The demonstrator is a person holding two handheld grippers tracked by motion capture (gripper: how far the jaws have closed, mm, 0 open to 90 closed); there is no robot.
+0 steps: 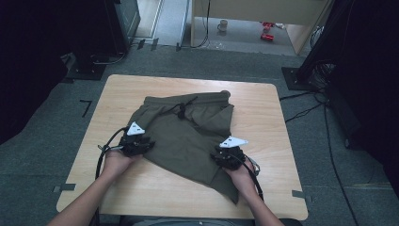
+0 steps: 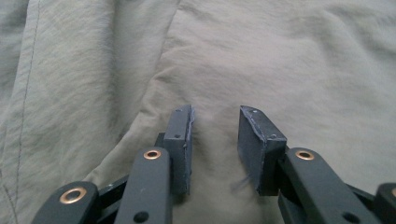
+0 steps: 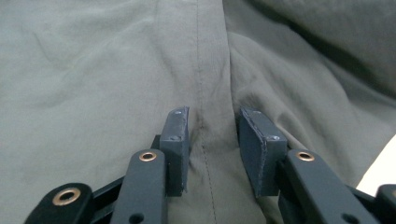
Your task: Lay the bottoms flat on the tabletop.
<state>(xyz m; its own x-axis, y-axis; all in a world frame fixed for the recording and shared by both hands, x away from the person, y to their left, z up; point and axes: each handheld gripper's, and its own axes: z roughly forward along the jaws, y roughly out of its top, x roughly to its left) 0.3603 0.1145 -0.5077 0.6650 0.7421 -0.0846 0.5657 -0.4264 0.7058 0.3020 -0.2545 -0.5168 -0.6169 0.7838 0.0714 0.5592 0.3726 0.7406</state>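
Observation:
Olive-green shorts [image 1: 188, 132] lie spread on the wooden table [image 1: 263, 108], waistband and dark drawstring [image 1: 181, 109] at the far side. My left gripper [image 1: 147, 142] rests on the shorts' left edge. In the left gripper view the shorts [image 2: 280, 56] lie under my left gripper [image 2: 215, 116], whose jaws stand apart over a soft fold without pinching it. My right gripper [image 1: 219, 153] sits on the right leg of the shorts. In the right gripper view a stitched seam of the shorts [image 3: 93, 56] runs between the parted jaws of my right gripper [image 3: 214, 116].
Bare tabletop surrounds the shorts, widest near the front edge; a pale sliver of table [image 3: 384, 170] shows beside the cloth. On the floor beyond stand a mug [image 1: 222, 25], red items [image 1: 267, 30], black stands and trailing cables [image 1: 324, 122].

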